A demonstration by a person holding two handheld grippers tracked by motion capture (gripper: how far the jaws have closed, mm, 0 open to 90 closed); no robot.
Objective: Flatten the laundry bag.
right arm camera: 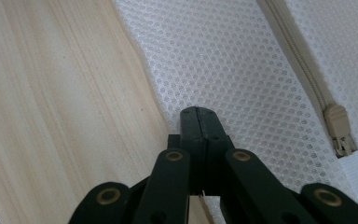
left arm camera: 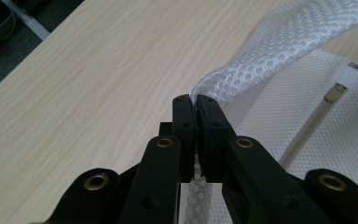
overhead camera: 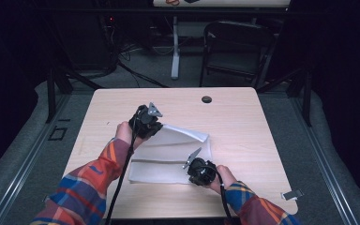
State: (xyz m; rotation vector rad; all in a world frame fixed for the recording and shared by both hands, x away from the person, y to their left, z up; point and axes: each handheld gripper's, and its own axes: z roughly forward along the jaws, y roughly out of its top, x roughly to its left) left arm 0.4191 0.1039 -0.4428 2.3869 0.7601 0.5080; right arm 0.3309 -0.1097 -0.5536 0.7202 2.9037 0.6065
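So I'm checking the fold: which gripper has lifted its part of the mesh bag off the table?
The left gripper: its mesh bag edge hangs raised; the right gripper presses its part flat.

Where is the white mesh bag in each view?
High view: mesh bag at table centre, its far-left corner lifted.
Left gripper view: upper right, an edge pinched between the fingers.
Right gripper view: centre and right, above the fingers.
Shared landmark: the zipper.

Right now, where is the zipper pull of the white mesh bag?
In the right gripper view the zipper pull lies at the right, at the zipper's end on the mesh bag, right of the closed fingers.
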